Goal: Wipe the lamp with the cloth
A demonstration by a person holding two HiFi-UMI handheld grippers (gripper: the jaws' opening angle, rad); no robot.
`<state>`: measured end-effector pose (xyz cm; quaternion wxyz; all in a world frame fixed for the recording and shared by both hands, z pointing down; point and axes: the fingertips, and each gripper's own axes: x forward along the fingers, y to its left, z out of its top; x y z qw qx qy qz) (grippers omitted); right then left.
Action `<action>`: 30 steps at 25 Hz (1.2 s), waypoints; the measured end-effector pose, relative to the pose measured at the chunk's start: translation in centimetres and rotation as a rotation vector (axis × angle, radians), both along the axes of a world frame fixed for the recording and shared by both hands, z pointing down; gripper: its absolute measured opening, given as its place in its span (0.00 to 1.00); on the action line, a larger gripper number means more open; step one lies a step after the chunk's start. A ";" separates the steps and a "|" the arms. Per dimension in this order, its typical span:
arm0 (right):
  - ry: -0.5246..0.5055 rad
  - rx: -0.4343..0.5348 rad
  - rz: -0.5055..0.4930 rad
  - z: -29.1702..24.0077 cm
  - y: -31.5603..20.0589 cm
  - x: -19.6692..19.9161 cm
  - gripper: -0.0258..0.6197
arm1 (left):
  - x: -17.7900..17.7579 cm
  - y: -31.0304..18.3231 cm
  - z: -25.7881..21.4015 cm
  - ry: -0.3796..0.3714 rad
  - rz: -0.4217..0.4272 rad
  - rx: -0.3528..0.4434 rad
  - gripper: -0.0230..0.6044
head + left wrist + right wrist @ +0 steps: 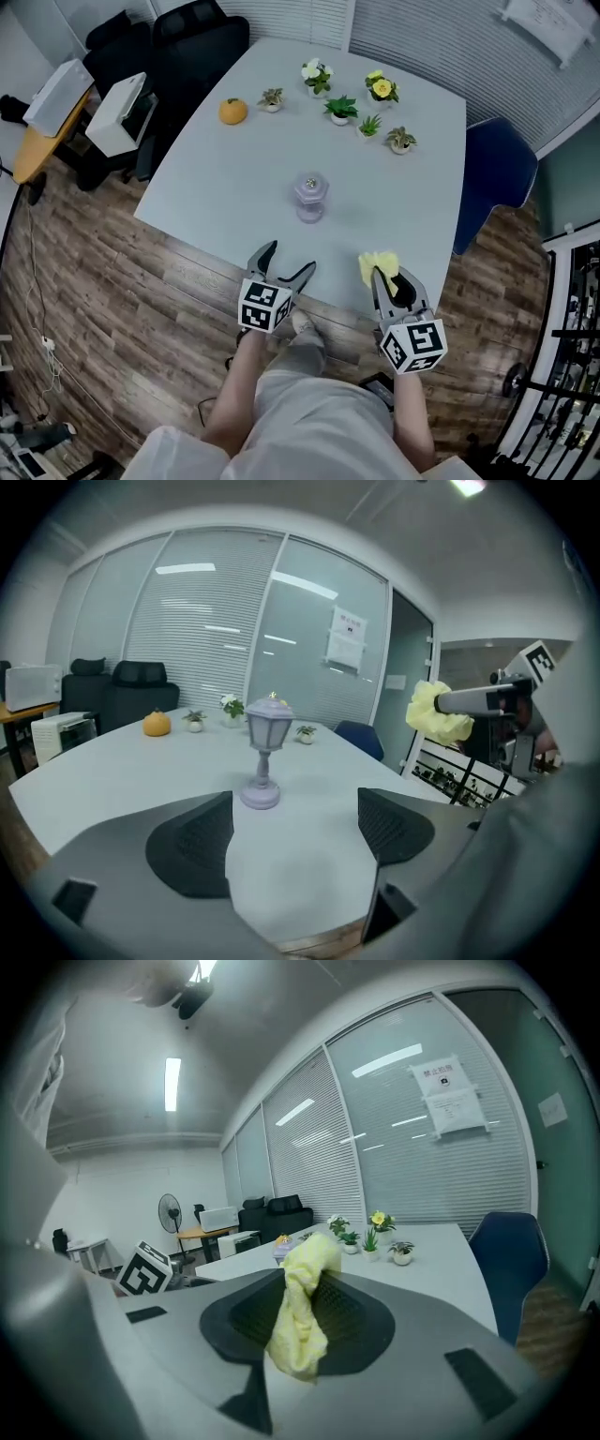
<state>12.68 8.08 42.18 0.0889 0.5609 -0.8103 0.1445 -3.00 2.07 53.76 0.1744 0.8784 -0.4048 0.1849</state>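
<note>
- Yellow cloth (302, 1309) is soft and limp. The right gripper (390, 279) is clenched on it: the jaws pinch its middle part, one bunch stands out past the tips and the rest hangs down.
- Such a cloth weighs almost nothing and cannot break, but I judge that it may slip out if the wiping drags hard, so the pinch must stay firm.
- The lamp (310, 197) stands upright on the grey table (216, 197), near the table's middle. It is ahead of both grippers and apart from them; the small potted plants (340, 110) are farther back.
- It is a little lilac lantern: a wide head, a thin stem and a round foot. It looks like light plastic, stiff and smooth, though the material is not sure from here.
- With the head wider than the stem, it will probably tip or slide at a sideways push from the cloth.
- The left gripper (290, 260) has its jaws spread wide with nothing between them; in the left gripper view the lamp shows far in front, in the gap.
- The best place to take hold seems to be the stem or just above the foot, with a gentle squeeze, so that the head stays free for wiping.
- Wiping has not yet begun; both grippers are at the near edge of the table.
</note>
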 end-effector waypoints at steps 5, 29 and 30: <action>0.012 -0.034 -0.036 0.9 -5.2 -0.4 0.18 | 0.5 -3.9 3.2 -0.056 0.025 -0.060 0.65; -0.024 0.053 -0.222 -1.6 -17.2 -5.1 0.18 | 2.7 -11.8 9.5 -0.206 0.132 -0.126 0.64; -0.029 0.058 -0.227 -1.7 -17.5 -5.1 0.18 | 2.7 -11.9 9.8 -0.209 0.134 -0.129 0.64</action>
